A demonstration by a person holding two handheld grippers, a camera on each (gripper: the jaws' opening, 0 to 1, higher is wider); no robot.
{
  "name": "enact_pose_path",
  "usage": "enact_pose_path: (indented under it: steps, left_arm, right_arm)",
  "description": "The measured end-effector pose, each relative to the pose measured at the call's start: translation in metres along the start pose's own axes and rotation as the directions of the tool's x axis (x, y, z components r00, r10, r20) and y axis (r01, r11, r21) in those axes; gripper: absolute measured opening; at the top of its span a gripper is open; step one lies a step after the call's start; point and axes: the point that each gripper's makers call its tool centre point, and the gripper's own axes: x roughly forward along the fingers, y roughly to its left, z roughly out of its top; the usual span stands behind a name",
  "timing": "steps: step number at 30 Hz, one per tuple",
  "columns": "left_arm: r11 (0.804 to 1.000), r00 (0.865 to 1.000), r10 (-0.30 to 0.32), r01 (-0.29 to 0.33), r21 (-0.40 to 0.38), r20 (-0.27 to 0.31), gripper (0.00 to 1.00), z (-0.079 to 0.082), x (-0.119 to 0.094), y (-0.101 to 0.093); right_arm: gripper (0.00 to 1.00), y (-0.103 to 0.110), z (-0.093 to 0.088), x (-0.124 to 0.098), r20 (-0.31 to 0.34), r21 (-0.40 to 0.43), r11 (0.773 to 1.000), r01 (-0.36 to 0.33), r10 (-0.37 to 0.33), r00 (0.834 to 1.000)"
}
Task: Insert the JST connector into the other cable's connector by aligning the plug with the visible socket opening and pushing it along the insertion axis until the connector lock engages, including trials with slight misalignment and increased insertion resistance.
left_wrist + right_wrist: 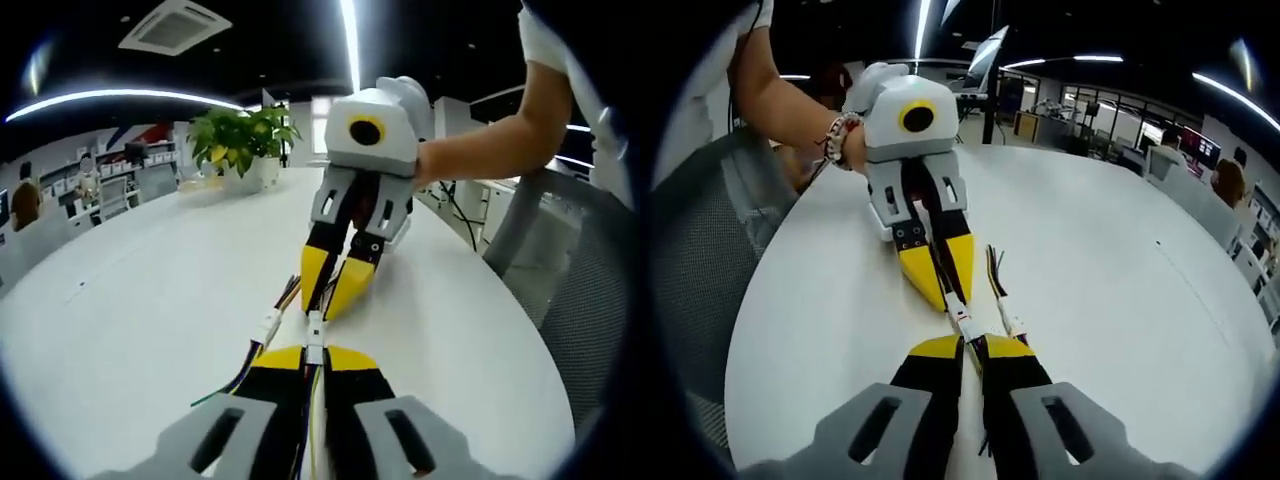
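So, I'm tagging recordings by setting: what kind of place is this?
Most likely an open-plan office. A large white table carries a potted plant, desks with monitors stand behind, and a ceiling air-conditioning vent sits beside strip lights.

This is an open-plan office. The work happens on a big round white table with a grey mesh chair beside it, and a potted plant stands at the far edge. Farther away there are rows of desks with monitors, long strip lights and an air-conditioning vent on the dark ceiling.
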Motion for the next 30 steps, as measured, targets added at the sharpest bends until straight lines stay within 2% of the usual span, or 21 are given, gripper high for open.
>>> enact_pose_path:
  steps: [13,22,26,29,30]
  left_arm:
    - [1.000,1.000,-0.010,0.010,0.015,-0.020,0.00,-0.0042,0.0030,-0.0009]
    - [1.000,1.000,-0.013,0.013,0.025,-0.007,0.00,-0.0013,0.0066,-0.0015]
    - [0.999,1.000,-0.014,0.014,0.038,-0.009,0.00,-0.0017,0.0060,-0.0020]
    - [0.999,1.000,-0.011,0.012,0.047,-0.012,0.00,-0.0019,0.0049,-0.0020]
    - [0.999,1.000,-0.011,0.012,0.047,-0.010,0.00,-0.0015,0.0046,-0.0020]
  right_arm:
    - [0.04,0.0006,-0.0067,0.0039,-0.022,0.007,1.000,-0.002,0.002,1.000]
    - [0.04,0.0014,-0.0058,0.0060,-0.024,0.019,1.000,-0.004,0.005,1.000]
    - [0.04,0.0013,-0.0049,0.0061,-0.012,0.059,0.998,-0.010,0.011,1.000]
    - [0.04,0.0028,-0.0009,0.0055,0.024,0.152,0.988,-0.027,0.023,0.999]
    - [0.04,0.0006,-0.0027,0.0050,0.014,0.150,0.988,-0.019,0.017,1.000]
